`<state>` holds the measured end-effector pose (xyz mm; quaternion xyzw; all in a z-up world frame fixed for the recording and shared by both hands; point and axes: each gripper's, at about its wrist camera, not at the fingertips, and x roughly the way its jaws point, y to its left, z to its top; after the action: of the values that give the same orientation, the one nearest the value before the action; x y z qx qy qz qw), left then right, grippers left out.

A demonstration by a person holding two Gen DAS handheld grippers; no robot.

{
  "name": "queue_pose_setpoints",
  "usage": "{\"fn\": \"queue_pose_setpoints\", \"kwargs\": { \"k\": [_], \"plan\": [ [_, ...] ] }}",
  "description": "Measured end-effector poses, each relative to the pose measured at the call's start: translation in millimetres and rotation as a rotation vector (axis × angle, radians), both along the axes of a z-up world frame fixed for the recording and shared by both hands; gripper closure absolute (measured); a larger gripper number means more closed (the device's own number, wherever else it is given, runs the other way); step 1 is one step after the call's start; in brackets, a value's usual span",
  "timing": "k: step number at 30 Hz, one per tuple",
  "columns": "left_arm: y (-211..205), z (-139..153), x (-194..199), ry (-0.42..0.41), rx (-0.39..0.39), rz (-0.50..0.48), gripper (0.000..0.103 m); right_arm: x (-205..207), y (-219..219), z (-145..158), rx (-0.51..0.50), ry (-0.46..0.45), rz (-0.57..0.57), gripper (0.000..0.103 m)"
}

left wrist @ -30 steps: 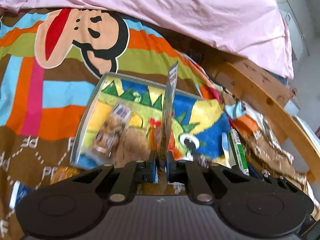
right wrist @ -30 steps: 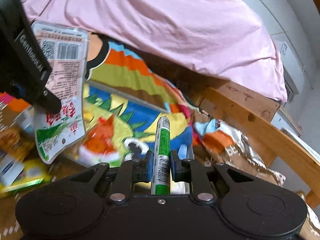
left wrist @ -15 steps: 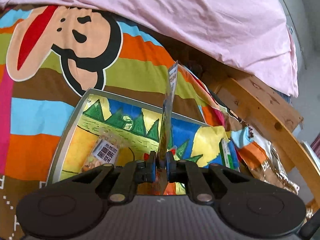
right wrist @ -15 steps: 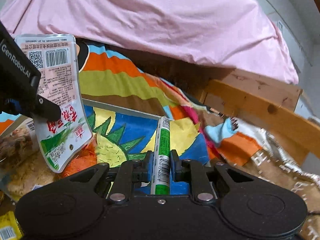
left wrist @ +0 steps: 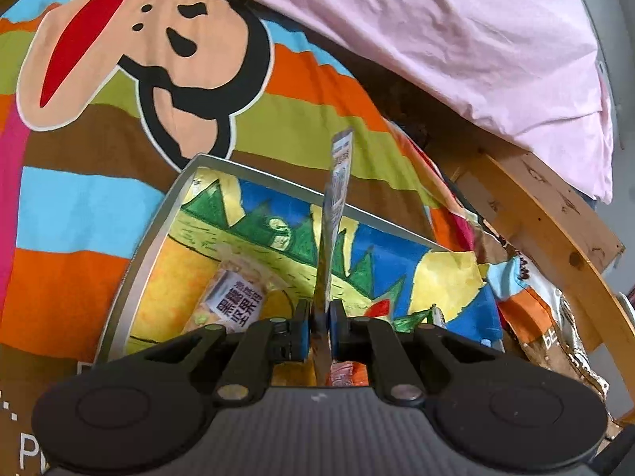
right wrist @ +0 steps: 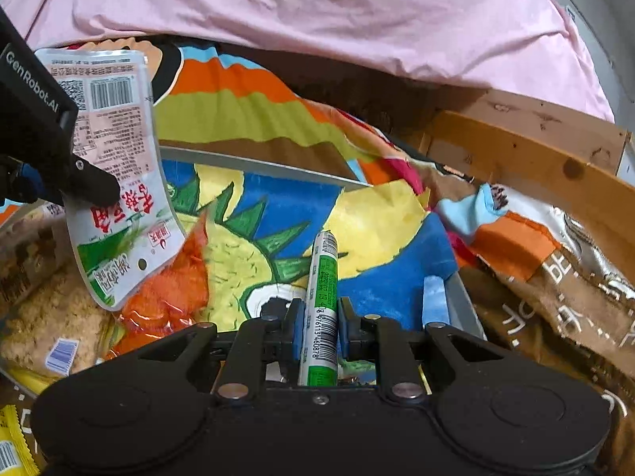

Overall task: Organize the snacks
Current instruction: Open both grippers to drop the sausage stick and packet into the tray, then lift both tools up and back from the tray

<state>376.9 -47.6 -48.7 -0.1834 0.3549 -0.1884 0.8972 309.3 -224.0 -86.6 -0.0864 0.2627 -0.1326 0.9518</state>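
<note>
A flat snack pouch (left wrist: 335,214) is pinched edge-on between the closed fingers of the left gripper (left wrist: 321,331), and it is held upright above the tray (left wrist: 158,230), a shallow metal-rimmed box lined with a bright cartoon print. In the right wrist view the same pouch (right wrist: 119,166) is seen broadside, with barcode, red characters and a green corner, hanging over the left part of the tray (right wrist: 254,164). A slim green-and-white stick snack (right wrist: 323,305) is clamped between the fingers of the right gripper (right wrist: 320,329), which are closed on its sides, and it is pointed forward over the right part of the tray. Inside the tray, a clear packet with a white label (left wrist: 234,303) is seen lying on the lining near the left wall, and an orange packet (right wrist: 166,297) is seen lying below the hanging pouch. The tray is set on a striped cartoon blanket (left wrist: 99,127), beyond which a pink sheet (left wrist: 456,31) is draped. To the right of the tray a curved wooden frame (right wrist: 528,158) is seen.
</note>
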Motion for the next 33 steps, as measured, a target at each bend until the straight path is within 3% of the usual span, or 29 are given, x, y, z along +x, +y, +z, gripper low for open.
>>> {"fn": "queue_pose_setpoints", "kwargs": {
  "k": [9, 12, 14, 17, 20, 22, 26, 33],
  "plan": [
    [-5, 0, 2, 0.032, 0.094, 0.050, 0.084, 0, -2, -2, 0.025, 0.019, -0.003, 0.084],
    [-8, 1, 2, 0.051, 0.159, 0.070, 0.076, -1, -1, -1, 0.031, 0.016, 0.002, 0.081],
    [-12, 2, 1, 0.054, 0.210, 0.072, 0.062, -2, 0, 1, 0.028, 0.011, 0.007, 0.078],
    [-17, 1, -1, 0.070, 0.268, 0.064, 0.043, -5, 2, 6, 0.019, 0.005, 0.008, 0.069],
    [-18, -1, -3, 0.087, 0.275, 0.056, 0.032, -10, 2, 12, 0.024, -0.006, 0.002, 0.063],
    [-16, 1, -7, 0.099, 0.263, 0.056, 0.028, -13, 1, 18, 0.027, -0.018, -0.008, 0.057],
    [-7, 12, -16, 0.120, 0.231, 0.071, 0.018, -24, -6, 35, 0.057, -0.054, -0.045, 0.032],
    [11, 37, -48, 0.079, 0.224, 0.101, 0.007, -56, -13, 76, 0.120, -0.145, -0.070, 0.010]
  ]
}}
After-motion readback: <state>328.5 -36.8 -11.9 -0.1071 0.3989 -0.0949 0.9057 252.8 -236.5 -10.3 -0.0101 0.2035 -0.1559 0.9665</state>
